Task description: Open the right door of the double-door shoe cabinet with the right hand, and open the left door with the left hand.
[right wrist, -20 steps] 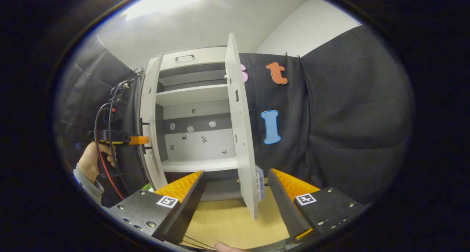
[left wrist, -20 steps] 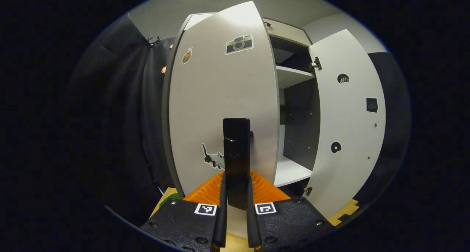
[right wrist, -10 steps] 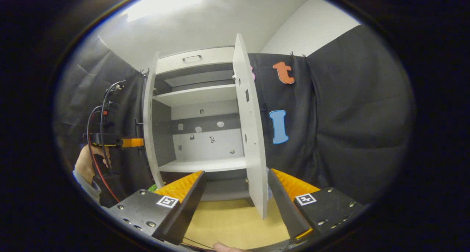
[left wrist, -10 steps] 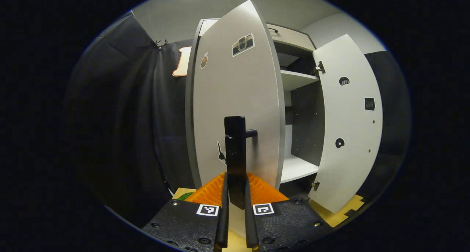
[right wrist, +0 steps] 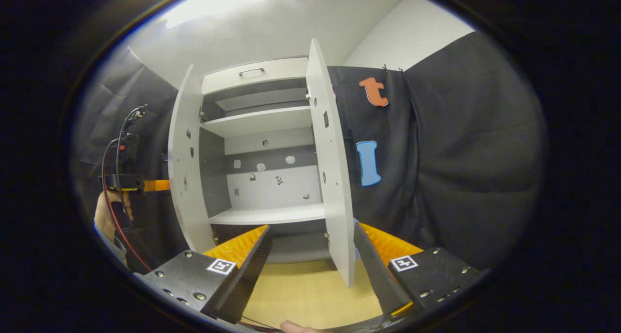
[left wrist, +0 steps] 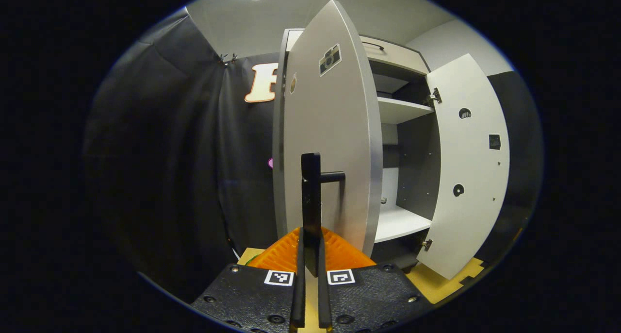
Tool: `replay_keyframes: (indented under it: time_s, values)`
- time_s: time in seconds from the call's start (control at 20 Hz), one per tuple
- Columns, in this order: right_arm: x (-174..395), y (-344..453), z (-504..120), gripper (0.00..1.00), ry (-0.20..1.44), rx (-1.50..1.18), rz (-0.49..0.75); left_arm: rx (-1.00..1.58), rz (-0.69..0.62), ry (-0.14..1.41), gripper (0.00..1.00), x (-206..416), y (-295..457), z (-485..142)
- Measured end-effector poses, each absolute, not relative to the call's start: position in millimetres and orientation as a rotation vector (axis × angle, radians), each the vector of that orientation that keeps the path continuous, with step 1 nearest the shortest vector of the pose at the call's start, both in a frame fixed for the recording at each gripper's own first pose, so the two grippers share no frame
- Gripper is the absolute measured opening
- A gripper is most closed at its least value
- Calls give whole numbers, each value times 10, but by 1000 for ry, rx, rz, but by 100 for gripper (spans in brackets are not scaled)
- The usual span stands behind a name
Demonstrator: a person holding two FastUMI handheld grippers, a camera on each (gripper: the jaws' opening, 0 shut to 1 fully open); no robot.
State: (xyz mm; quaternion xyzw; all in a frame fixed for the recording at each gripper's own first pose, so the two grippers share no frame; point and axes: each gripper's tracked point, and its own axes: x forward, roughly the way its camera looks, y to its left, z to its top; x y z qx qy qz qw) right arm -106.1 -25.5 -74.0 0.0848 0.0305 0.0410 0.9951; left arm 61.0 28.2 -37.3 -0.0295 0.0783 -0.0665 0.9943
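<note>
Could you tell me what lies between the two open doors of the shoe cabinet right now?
In the right gripper view, the cabinet's open interior lies between the left door and the right door: an upper shelf, a lower shelf and small stickers on the back panel.

Black cloth (right wrist: 451, 143) hangs on both sides of the booth — above it, a white wall (right wrist: 402, 37) and ceiling (right wrist: 252, 32). The floor (right wrist: 310, 294) is light wood, and a bright light (right wrist: 213, 3) shines overhead.
</note>
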Motion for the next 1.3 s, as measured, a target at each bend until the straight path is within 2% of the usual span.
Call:
replay_keyframes:
  time_s: [0.3,0.4,0.5,0.55,0.6,0.85,0.9,0.95,1.05,1.2,1.25,1.3]
  values:
    - [-1056,-46,-791,100,74,139,122,-24,-17,143,1,644,759,-413]
    - [-1049,-19,-795,96,70,124,128,-35,-32,136,0,651,862,-406]
    - [-1042,-47,-793,100,70,127,114,-50,-60,139,1,666,920,-433]
    - [-1049,-54,-797,96,72,135,112,-55,-75,138,1,670,925,-425]
    - [-1047,-56,-794,100,73,142,112,-59,-81,139,1,675,934,-428]
    - [-1047,-77,-818,100,75,138,109,-48,-79,140,3,660,941,-424]
    - [-1042,-87,-826,96,79,140,109,-52,-82,136,3,658,934,-420]
    - [-1043,-94,-838,100,81,141,108,-55,-86,133,1,656,926,-421]
    - [-1027,-113,-844,100,82,144,102,-64,-79,129,1,642,953,-437]
    - [-1010,-132,-864,100,84,150,96,-69,-50,119,8,554,1011,-438]
    - [-1014,-127,-863,100,85,152,95,-65,-31,107,15,510,1062,-416]
    - [-1013,-122,-864,100,85,153,95,-67,-4,105,31,474,1111,-402]
